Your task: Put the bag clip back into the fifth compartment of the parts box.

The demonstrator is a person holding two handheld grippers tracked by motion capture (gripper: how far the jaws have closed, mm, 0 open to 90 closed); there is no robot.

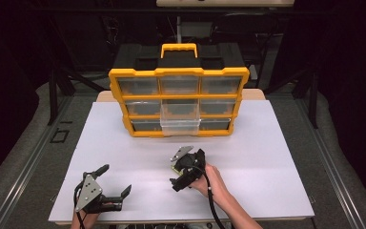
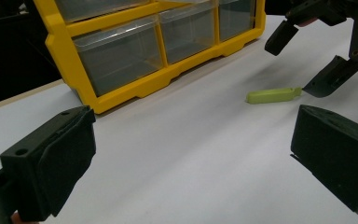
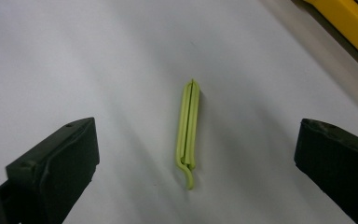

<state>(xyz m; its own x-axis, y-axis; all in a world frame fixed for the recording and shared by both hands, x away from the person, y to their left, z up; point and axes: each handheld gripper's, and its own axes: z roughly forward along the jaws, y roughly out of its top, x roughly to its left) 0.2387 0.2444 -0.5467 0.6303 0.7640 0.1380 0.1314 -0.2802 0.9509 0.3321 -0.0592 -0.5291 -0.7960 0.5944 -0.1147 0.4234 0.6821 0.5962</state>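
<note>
A slim light-green clip (image 3: pixel 189 130) lies flat on the white table top (image 1: pixel 248 157). My right gripper (image 3: pixel 196 165) hangs just above it, open, one jaw on each side and touching nothing. The left gripper view has the same clip (image 2: pixel 274 95) with the right gripper (image 2: pixel 305 58) over its far end. In the high view the right gripper (image 1: pixel 176 172) is at the table's middle front, held by a hand. My left gripper (image 1: pixel 115 179) stands open and empty near the front left corner, its jaws (image 2: pixel 196 163) wide apart and pointed toward the clip.
A yellow organiser (image 1: pixel 178 102) with clear drawers stands at the back middle of the table. Its lower middle drawer (image 1: pixel 180 125) is pulled out toward me. The table's front edge lies just below both hands.
</note>
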